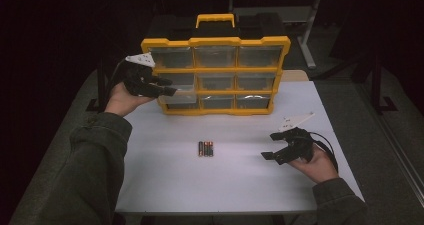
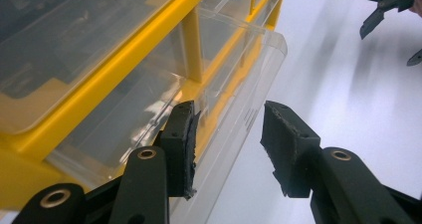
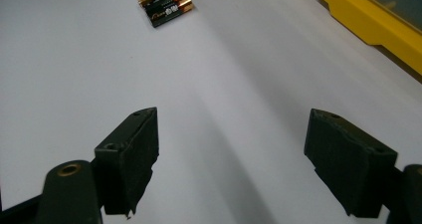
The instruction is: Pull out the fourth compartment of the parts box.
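The organizer's (image 1: 215, 75) bins are too dim to show contents. The left gripper (image 1: 167, 91) hides part of the pulled-out drawer (image 1: 177, 96). The batteries' (image 1: 205, 148) labels are too small to read. The table's (image 1: 165, 185) near edge is cut off behind the sleeves.

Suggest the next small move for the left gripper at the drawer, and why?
Probably close the left gripper on the clear drawer front: its jaws stand open astride the edge, and the drawer juts only slightly from the yellow organizer. The batteries wait on the table.

Yellow-framed organizer (image 1: 216, 41) with clear drawers, black-and-copper batteries (image 1: 205, 148), white table (image 1: 225, 180), black grippers' fingers (image 3: 132, 154).
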The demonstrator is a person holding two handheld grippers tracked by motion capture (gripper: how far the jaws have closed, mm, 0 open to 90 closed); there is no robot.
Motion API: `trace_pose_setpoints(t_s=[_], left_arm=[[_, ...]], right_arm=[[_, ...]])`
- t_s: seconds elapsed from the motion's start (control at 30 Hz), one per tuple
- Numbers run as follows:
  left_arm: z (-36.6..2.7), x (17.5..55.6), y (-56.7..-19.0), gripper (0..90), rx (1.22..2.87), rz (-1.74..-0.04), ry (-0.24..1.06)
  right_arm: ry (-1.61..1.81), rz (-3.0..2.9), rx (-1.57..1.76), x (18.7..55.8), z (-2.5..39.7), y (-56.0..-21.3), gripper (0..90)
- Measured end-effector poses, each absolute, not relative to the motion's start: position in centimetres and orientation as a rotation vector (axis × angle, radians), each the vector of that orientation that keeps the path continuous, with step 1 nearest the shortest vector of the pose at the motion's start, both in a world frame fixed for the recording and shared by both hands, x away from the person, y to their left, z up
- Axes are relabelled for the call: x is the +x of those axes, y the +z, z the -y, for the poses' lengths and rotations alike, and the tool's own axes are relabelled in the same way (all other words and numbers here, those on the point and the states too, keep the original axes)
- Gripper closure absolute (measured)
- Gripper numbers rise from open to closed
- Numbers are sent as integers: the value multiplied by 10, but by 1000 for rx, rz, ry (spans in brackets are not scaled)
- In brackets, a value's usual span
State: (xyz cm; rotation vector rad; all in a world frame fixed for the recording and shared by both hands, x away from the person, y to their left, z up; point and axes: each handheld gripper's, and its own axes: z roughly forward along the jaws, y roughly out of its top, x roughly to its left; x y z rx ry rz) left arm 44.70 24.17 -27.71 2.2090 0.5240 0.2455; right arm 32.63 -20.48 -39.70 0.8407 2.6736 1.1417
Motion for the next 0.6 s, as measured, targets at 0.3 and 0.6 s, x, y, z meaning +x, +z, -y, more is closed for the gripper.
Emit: trace_pose_setpoints(t_s=[0.3,0.6], left_arm=[[-241,451,-284,554,2231,-505,221],[-240,452,-285,602,2260,-512,230]], right_arm=[[1141,-2680,846,327,205,-398,204],[1141,-2682,844,327,206,-399,204]])
